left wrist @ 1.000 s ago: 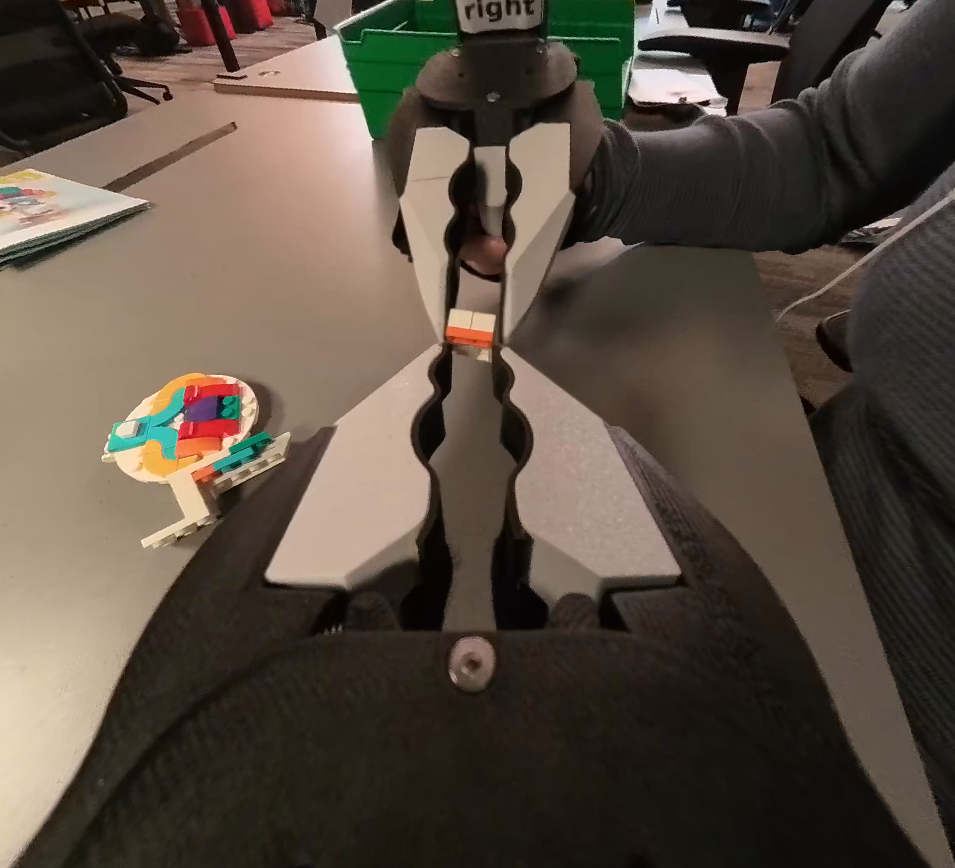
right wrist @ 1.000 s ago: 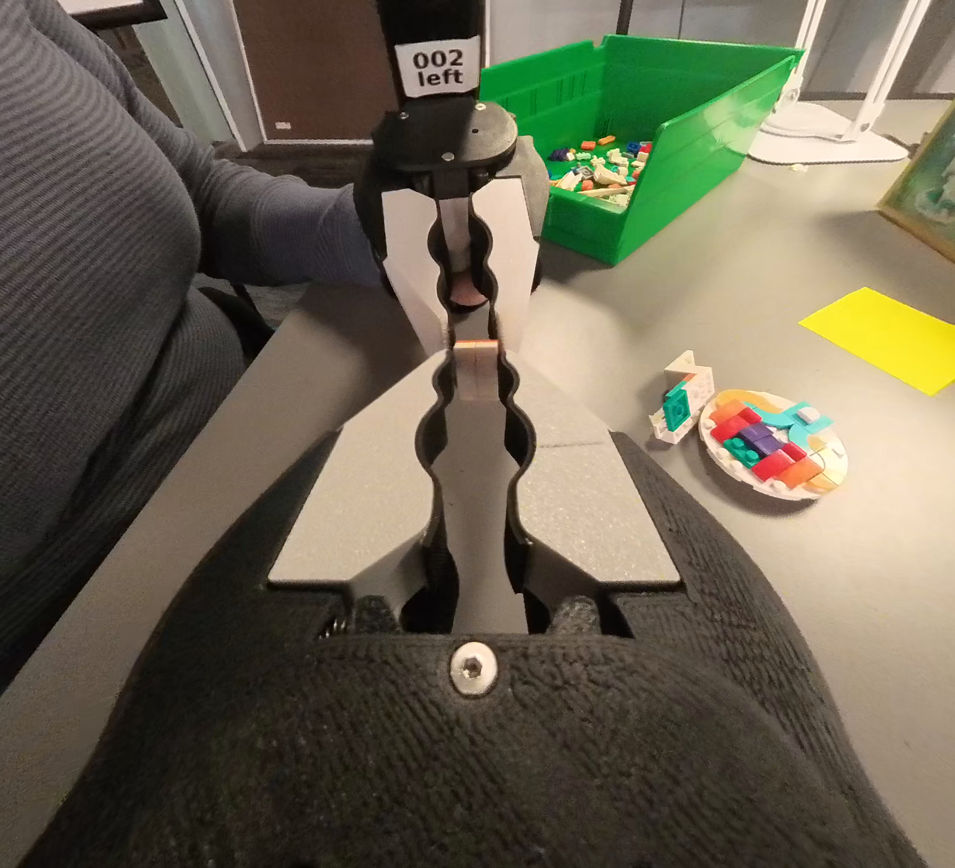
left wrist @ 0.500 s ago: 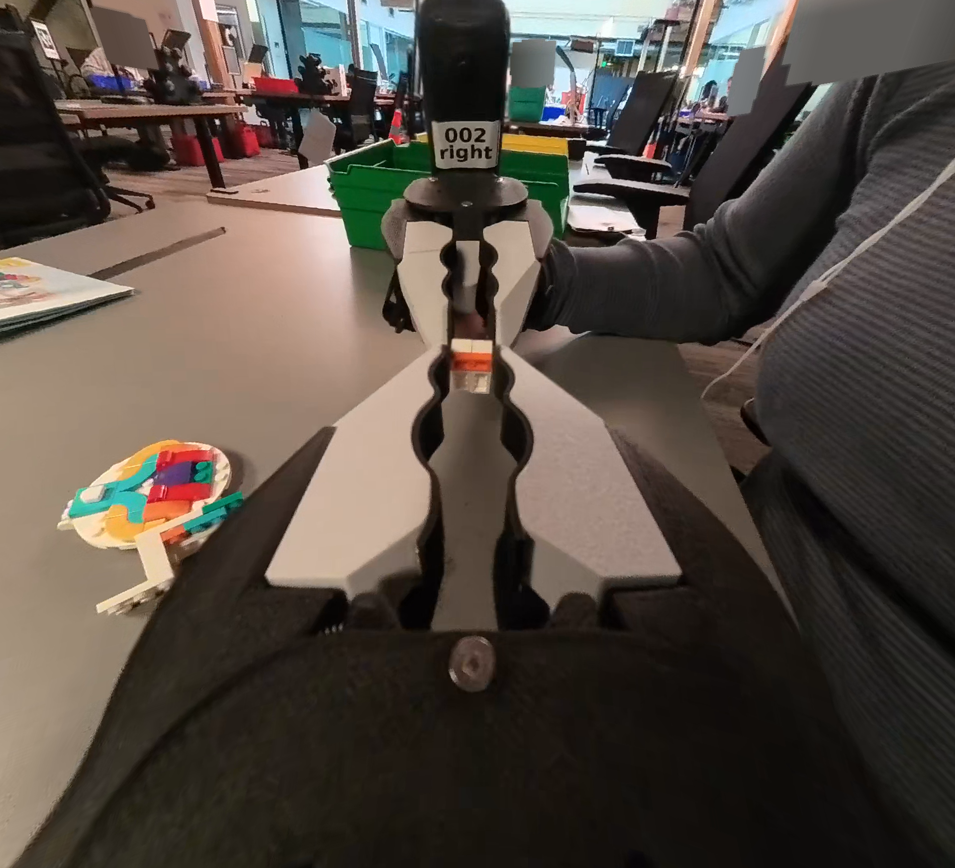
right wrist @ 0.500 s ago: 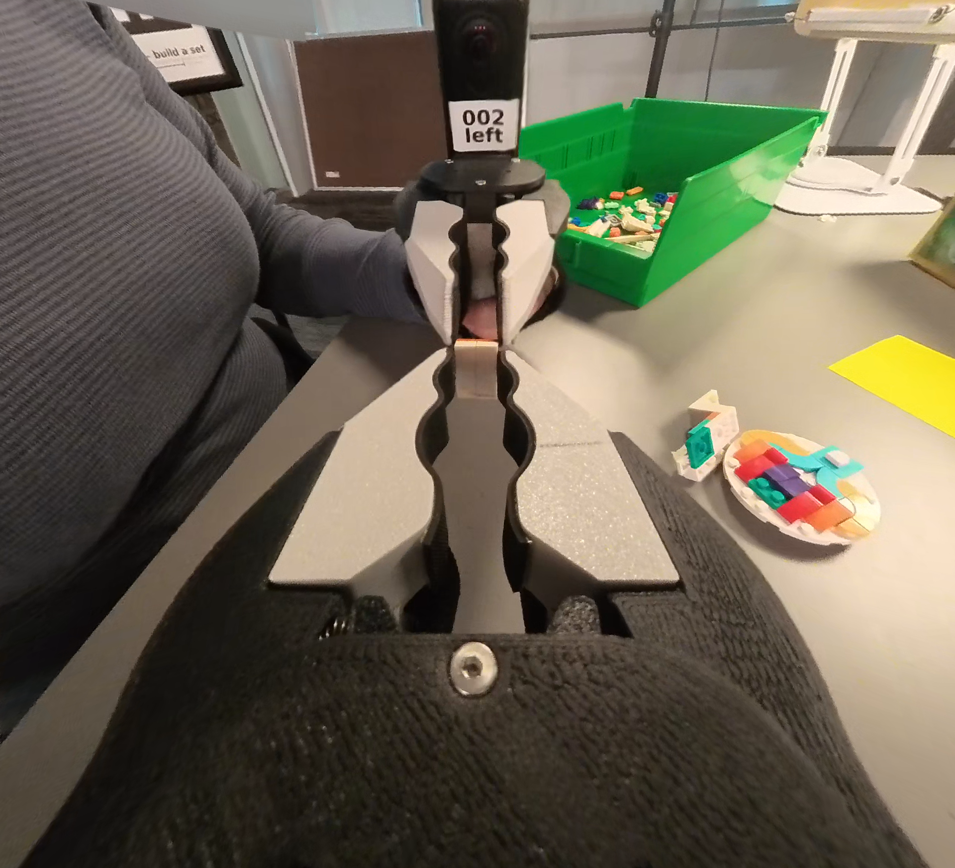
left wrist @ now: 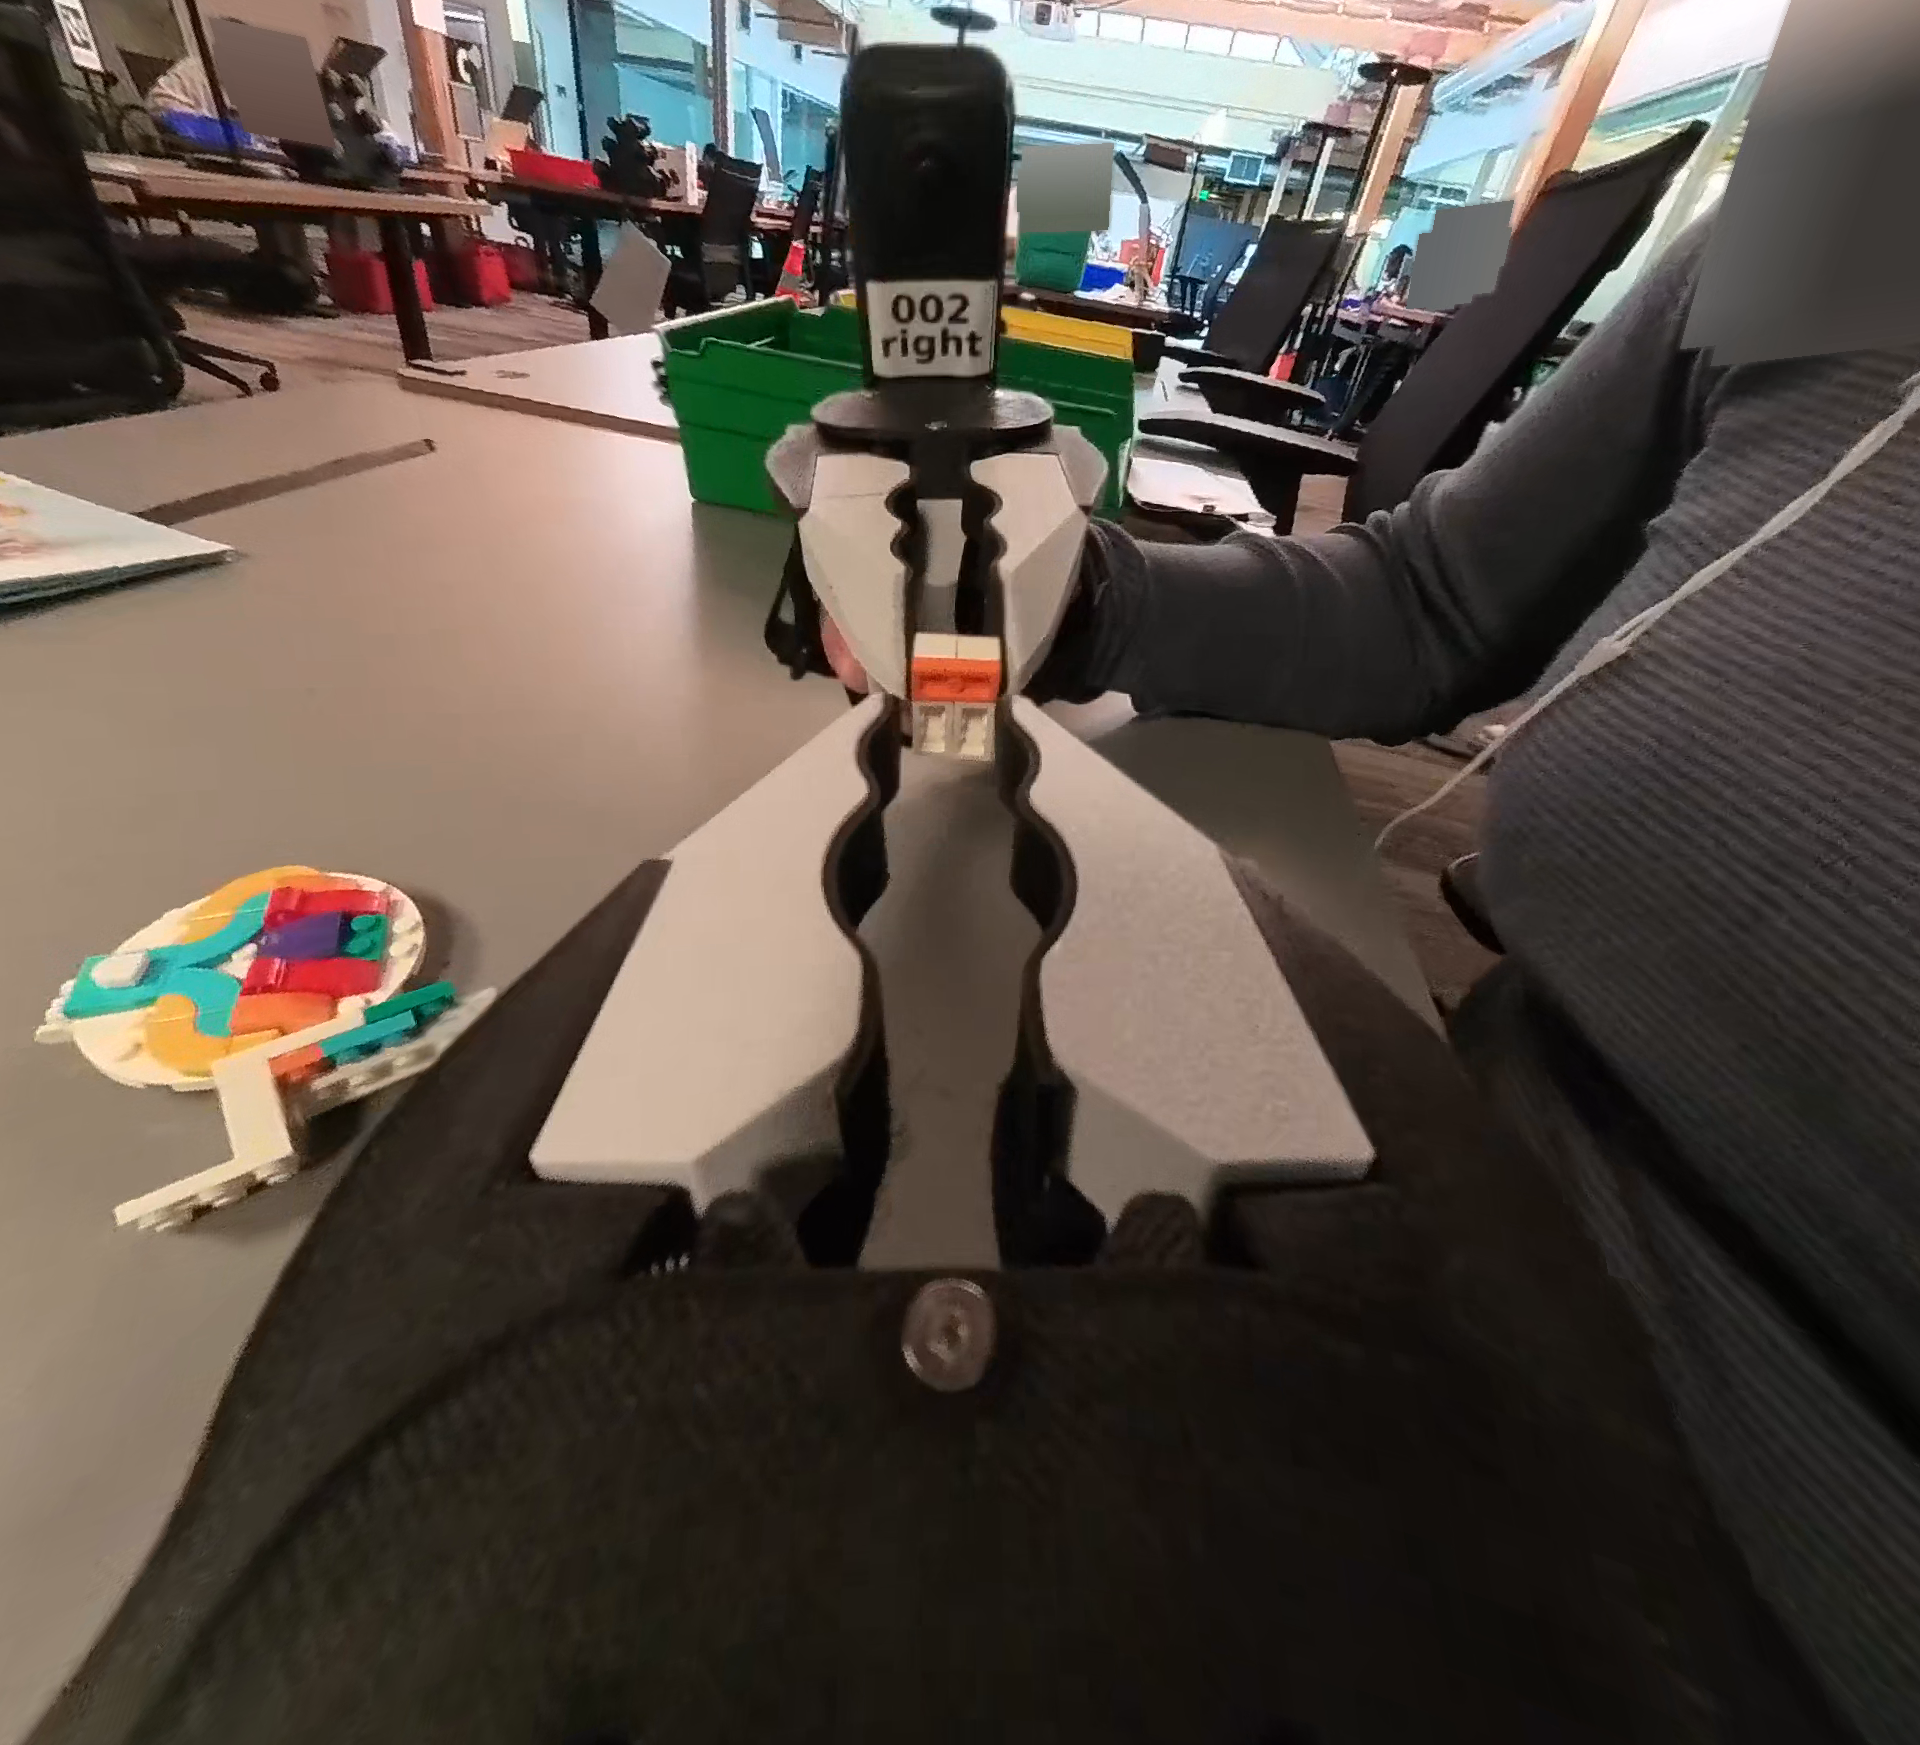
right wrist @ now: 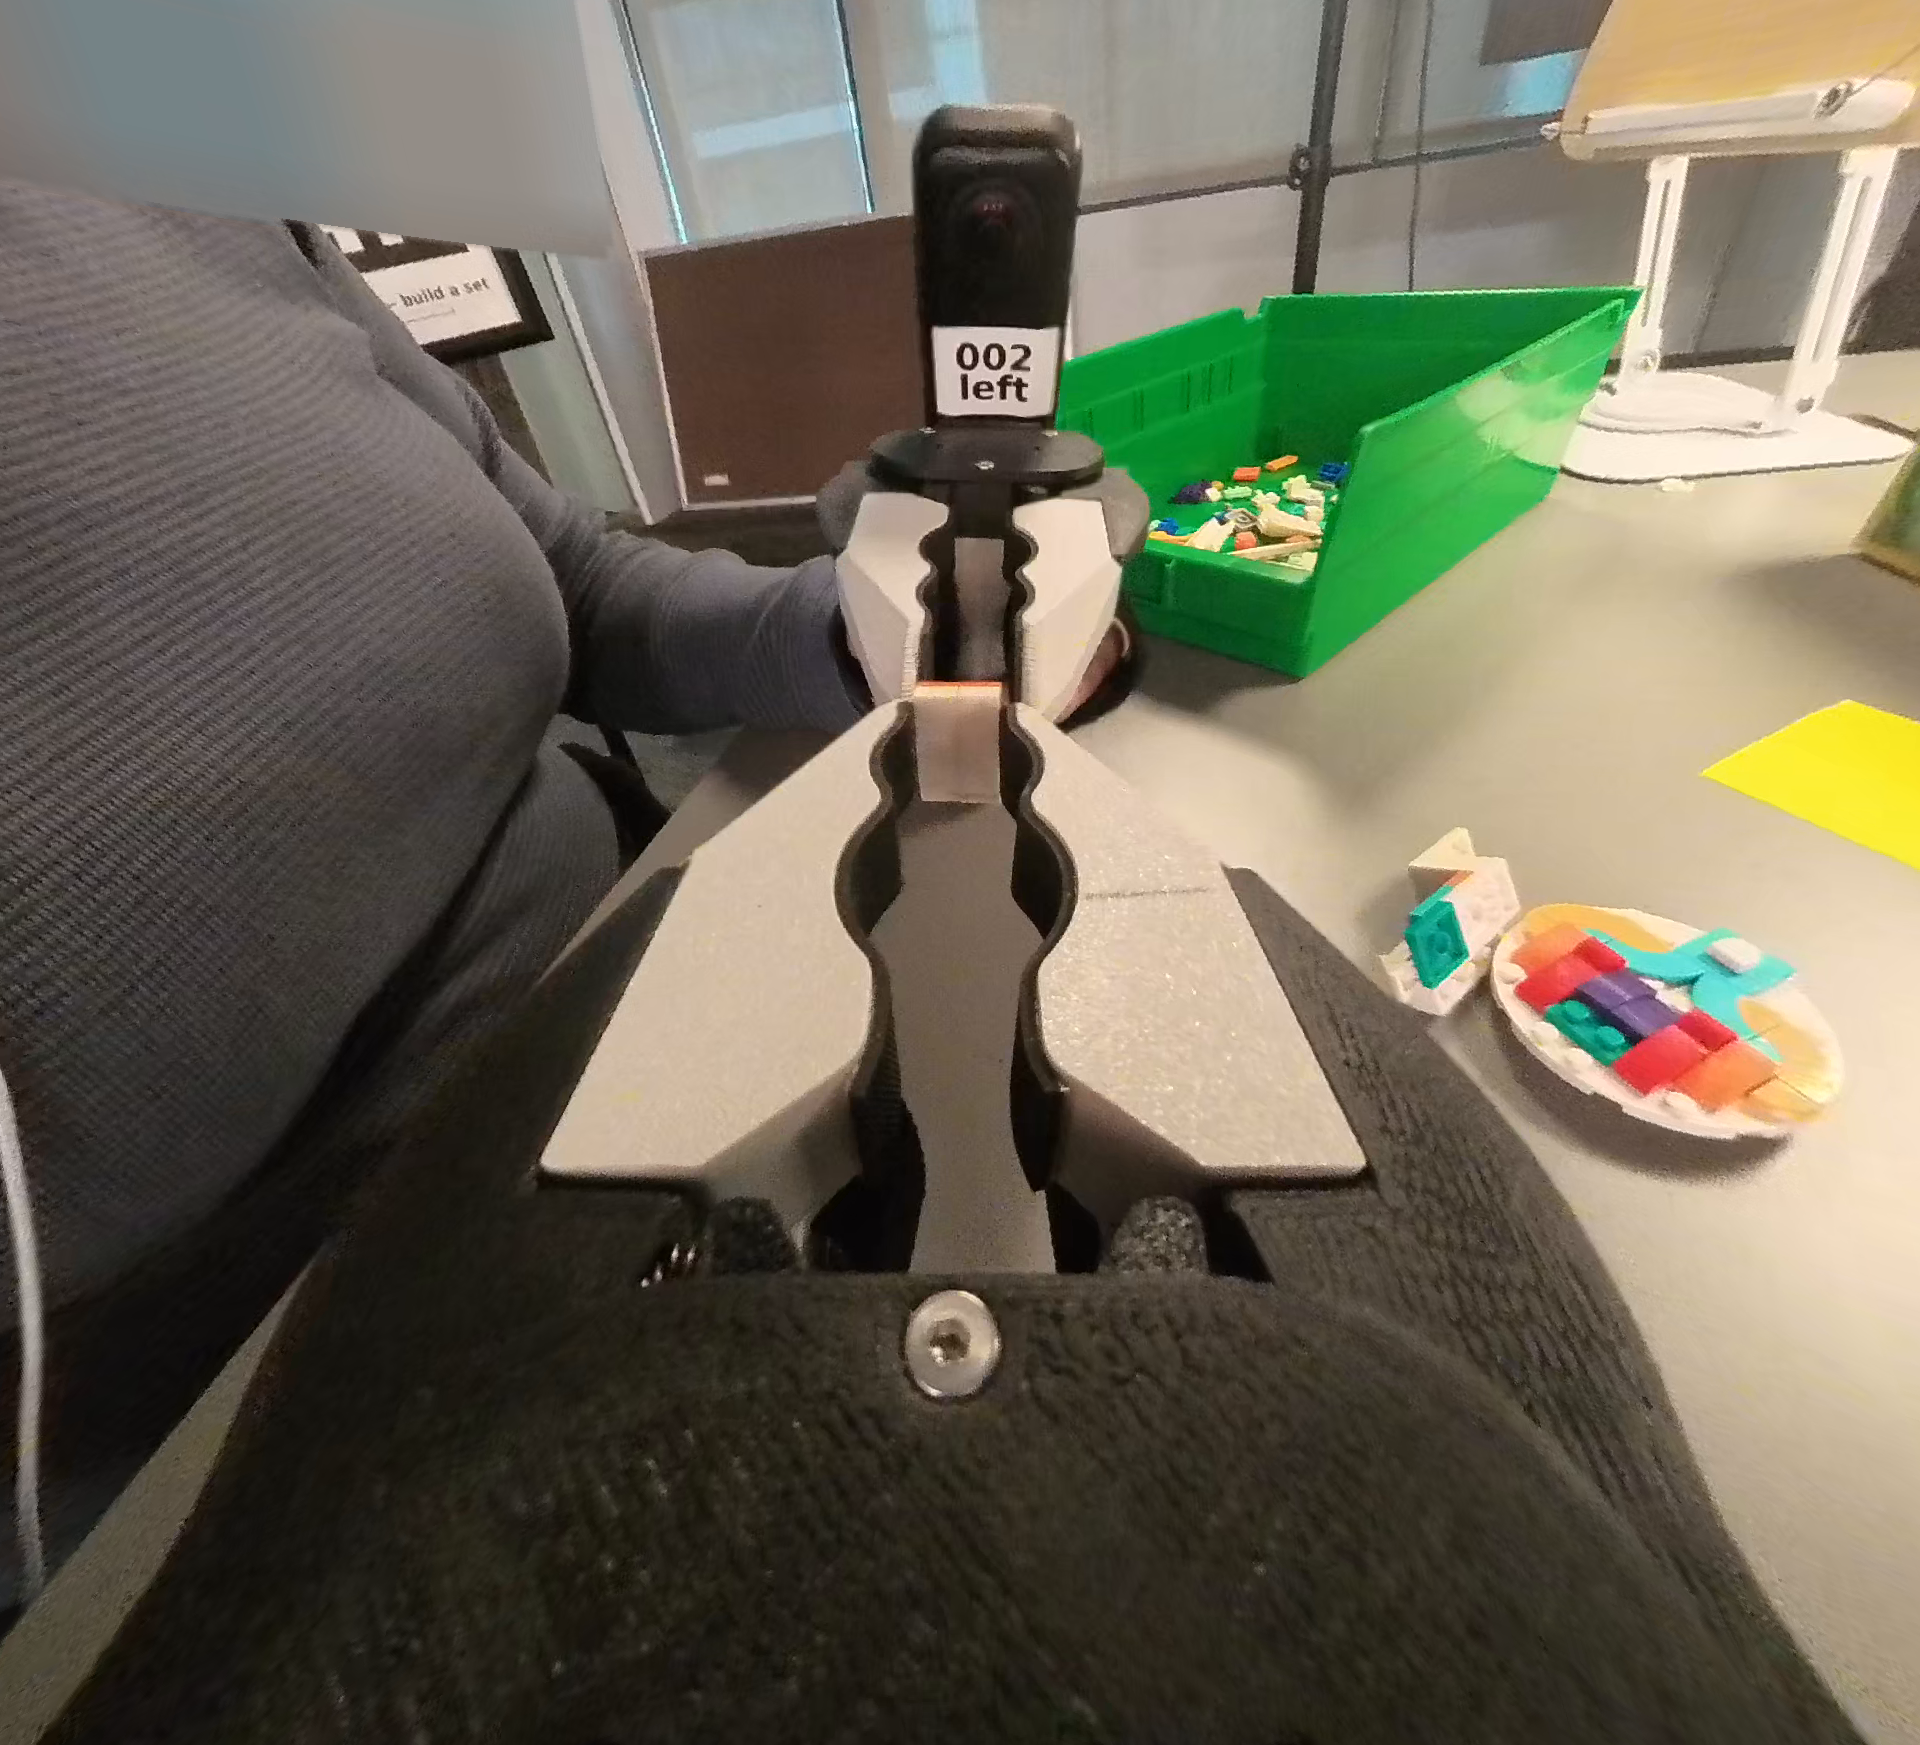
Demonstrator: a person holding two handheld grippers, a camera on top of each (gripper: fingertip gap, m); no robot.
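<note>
A green plastic bin [right wrist: 1455, 490] of mixed small bricks stands on the grey worktop [right wrist: 1558, 760], well apart from a flat yellow paper sheet [right wrist: 1829, 791] and a round white brick-covered plate [right wrist: 1662, 1030].

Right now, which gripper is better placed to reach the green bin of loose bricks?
Probably left: the left gripper sits beside the green bin; the right gripper is farther back.

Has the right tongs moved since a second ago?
Yes. The right tongs rose against the green bin behind, now level with the horizon.
</note>
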